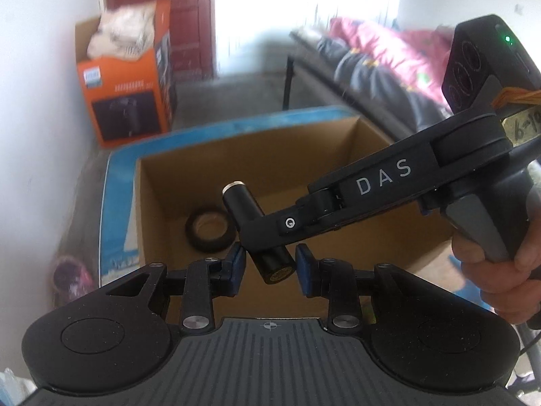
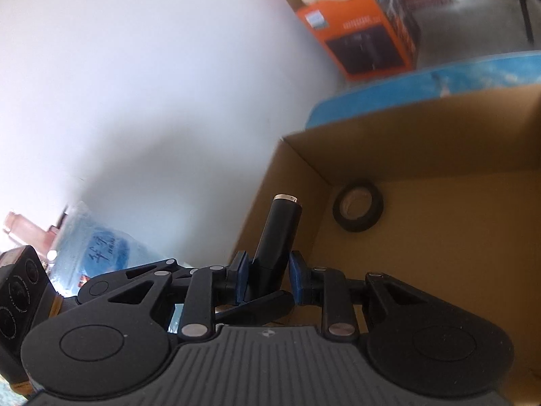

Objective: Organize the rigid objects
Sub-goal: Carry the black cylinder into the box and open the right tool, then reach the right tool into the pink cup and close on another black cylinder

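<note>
Left wrist view: we see a black tape roll [image 1: 208,231] on the cardboard box [image 1: 162,182] floor near its left wall. Our left gripper [image 1: 269,267] jaws flank a black cylinder [image 1: 274,264]; contact unclear. Our right gripper [image 2: 266,275] jaws pinch it.

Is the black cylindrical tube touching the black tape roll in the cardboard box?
Apart. Right wrist view shows the black cylindrical tube held well clear of the black tape roll.

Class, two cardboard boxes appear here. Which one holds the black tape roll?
The plain brown open box in front of the claws, resting on the blue surface, holds the tape roll; the orange printed box stands by the wall.
</note>
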The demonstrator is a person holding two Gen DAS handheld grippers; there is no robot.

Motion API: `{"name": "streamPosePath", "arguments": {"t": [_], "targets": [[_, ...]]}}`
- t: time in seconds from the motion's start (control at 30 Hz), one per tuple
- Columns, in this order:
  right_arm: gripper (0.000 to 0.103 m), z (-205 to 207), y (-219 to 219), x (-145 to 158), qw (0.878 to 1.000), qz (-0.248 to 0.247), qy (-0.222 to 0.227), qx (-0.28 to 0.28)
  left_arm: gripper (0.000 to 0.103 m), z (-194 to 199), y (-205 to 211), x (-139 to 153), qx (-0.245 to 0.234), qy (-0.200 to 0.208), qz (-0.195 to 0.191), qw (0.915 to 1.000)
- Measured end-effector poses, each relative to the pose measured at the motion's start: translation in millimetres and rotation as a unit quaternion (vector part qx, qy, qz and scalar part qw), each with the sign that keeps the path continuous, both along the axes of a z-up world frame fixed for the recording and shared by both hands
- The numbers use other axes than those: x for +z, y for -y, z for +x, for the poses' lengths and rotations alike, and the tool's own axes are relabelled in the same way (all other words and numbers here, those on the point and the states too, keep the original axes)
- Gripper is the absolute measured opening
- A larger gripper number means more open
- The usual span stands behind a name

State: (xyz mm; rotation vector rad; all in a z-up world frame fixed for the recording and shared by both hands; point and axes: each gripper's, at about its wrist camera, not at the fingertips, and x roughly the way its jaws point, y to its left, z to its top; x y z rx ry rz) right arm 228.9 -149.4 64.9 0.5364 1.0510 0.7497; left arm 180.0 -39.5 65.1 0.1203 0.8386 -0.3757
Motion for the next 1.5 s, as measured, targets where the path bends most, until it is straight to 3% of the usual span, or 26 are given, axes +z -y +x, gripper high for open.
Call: {"name": "streamPosePath", "arguments": {"t": [0.07,0.2,0.33,0.5,0.67,0.83,1.03,1.2,1.3,1.43,1.5], "targets": [[0.028,17.0,-11.2,-15.0,1.0,-0.016,-0.022,0.013,0.031,15.5,-7.2,-11.8,0.008,-0.038,-0.004,0.9992],[0.027,37.9,-23.7,-34.3,0.998,-0.036,-0.049,0.032,0.03,39.4,-10.6,-28.1,0.012,-0.077,0.013,0.9969],[0.027,54.3,-28.0,-42.6,0.996,-0.041,-0.068,0.042,0.03,41.8,-2.4,-31.3,0.004,-0.076,0.054,0.9957],[0.027,65.3,-28.8,-52.0,0.993,-0.04,-0.1,0.043,0.031,44.4,1.0,-32.6,-0.004,-0.084,0.074,0.9937],[0.027,65.3,-34.4,-59.1,0.991,-0.04,-0.121,0.05,0.033,34.5,1.1,-24.4,-0.003,-0.057,0.08,0.9952],[0.027,50.8,-21.2,-41.8,0.996,-0.012,-0.082,0.035,0.04,12.8,-4.0,-6.7,-0.001,-0.013,0.067,0.9977],[0.028,2.6,22.1,-2.4,1.0,0.019,-0.018,0.001,0.053,-34.6,-17.9,19.3,-0.001,0.056,0.032,0.9979],[0.029,-58.4,66.7,31.3,0.997,0.039,0.05,-0.043,0.064,-88.1,-25.4,35.0,-0.019,0.1,-0.03,0.9943],[0.029,-97.7,92.9,39.0,0.993,0.037,0.084,-0.077,0.068,-108.3,-22.8,30.4,-0.056,0.102,-0.076,0.9903],[0.031,-140.3,111.0,27.9,0.987,0.01,0.101,-0.123,0.068,-135.7,-2.9,8.4,-0.082,0.102,-0.084,0.9878],[0.045,-156.3,117.1,13.4,0.984,-0.002,0.101,-0.143,0.068,-143.1,12.9,-6.6,-0.093,0.089,-0.083,0.9882]]}}
